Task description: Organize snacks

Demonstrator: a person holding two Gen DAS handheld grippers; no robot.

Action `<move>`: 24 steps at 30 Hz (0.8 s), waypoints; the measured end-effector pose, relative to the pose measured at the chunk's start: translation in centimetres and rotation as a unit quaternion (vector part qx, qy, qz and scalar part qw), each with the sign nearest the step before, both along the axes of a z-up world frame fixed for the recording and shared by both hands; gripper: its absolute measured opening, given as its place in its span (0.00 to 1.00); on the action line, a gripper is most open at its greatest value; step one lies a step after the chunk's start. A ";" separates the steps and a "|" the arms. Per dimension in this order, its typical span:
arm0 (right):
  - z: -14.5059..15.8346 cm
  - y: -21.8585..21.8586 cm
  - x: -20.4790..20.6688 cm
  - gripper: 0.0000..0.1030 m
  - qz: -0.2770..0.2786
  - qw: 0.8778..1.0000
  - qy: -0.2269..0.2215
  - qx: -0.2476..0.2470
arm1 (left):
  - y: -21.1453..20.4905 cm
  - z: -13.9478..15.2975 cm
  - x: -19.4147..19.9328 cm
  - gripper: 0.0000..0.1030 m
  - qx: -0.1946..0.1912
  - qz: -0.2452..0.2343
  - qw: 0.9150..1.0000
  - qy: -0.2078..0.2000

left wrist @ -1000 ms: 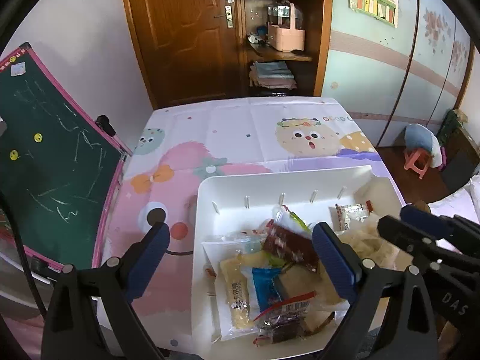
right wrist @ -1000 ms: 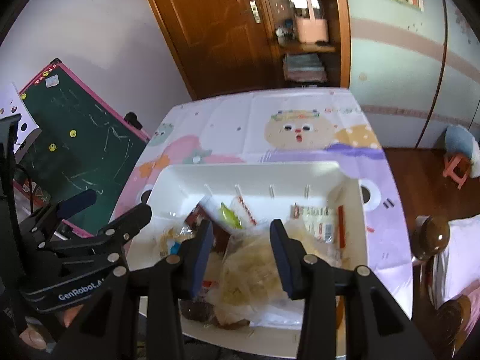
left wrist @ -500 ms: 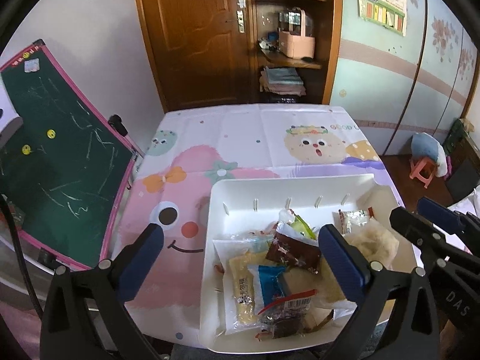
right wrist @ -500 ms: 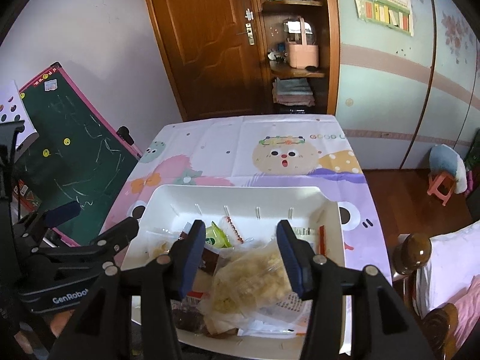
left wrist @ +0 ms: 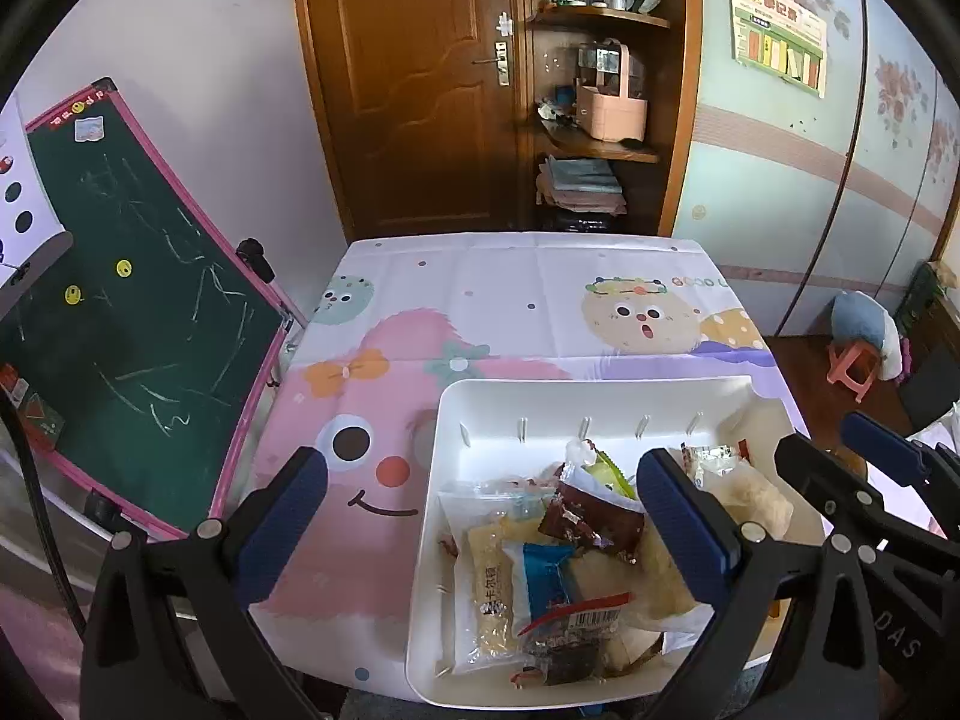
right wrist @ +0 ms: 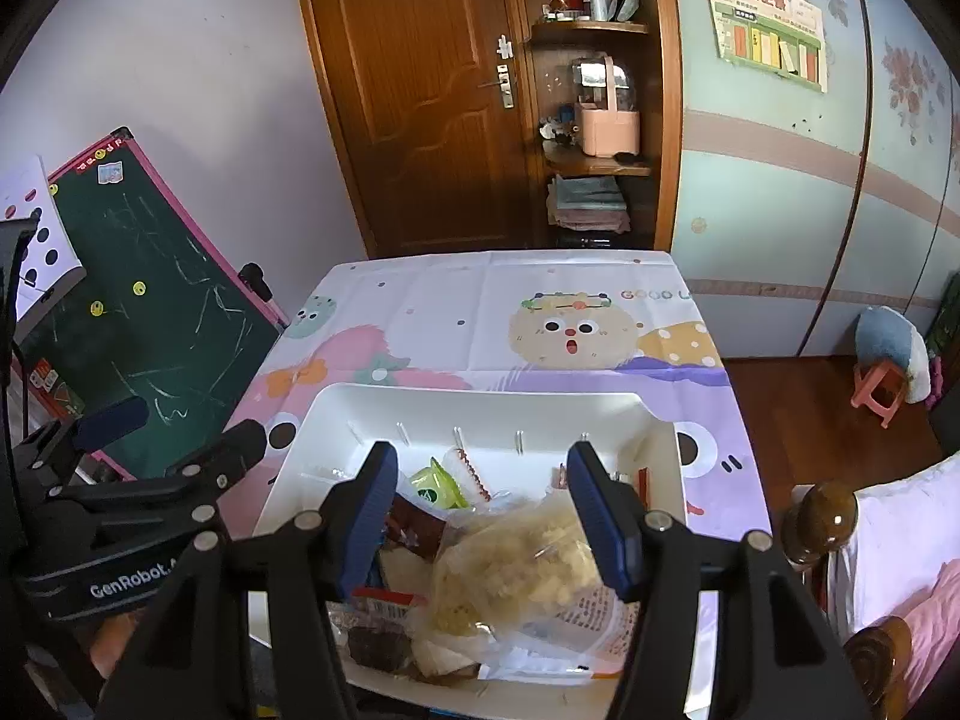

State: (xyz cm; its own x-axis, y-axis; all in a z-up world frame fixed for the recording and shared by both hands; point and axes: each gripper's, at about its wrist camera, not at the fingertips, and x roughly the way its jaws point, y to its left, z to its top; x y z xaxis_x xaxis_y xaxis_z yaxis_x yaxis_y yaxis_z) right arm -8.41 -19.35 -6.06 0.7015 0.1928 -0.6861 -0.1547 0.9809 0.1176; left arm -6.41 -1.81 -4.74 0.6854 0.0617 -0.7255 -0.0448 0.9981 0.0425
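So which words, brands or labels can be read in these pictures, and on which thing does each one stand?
"GenRobot": on the left hand-held gripper, partly cut off.
"DAS": on the right hand-held gripper, partly cut off.
"GOOD": on the cartoon tablecloth, cut by the edge.
Wall poster and snack packets: print too blurred to read.

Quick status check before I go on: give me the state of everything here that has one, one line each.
left gripper: open, empty, above the tray's left edge.
right gripper: open, empty, above the snack pile.
white tray: on the table, near half piled with snacks, far half bare.
clear bag of pale snacks: on top of the pile.
wooden door: shut.
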 end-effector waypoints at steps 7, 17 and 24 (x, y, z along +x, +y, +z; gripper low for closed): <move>0.0 -0.1 0.0 0.58 -0.002 1.000 -0.001 -0.001 | 0.1 0.0 0.0 1.00 0.000 0.000 1.000 0.001; -0.1 -0.2 0.1 0.58 -0.005 1.000 0.002 0.000 | 0.1 0.0 0.0 1.00 0.000 0.000 1.000 0.001; -0.1 -0.2 0.1 0.58 -0.005 1.000 0.001 0.000 | 0.2 0.0 -0.1 1.00 0.001 0.001 1.000 0.003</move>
State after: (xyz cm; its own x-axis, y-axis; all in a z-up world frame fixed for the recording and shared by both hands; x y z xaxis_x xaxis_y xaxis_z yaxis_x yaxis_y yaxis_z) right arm -8.33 -19.56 -6.16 0.7025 0.1850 -0.6873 -0.1440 0.9826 0.1173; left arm -6.50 -1.62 -4.76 0.6808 0.0643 -0.7297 -0.0472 0.9979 0.0439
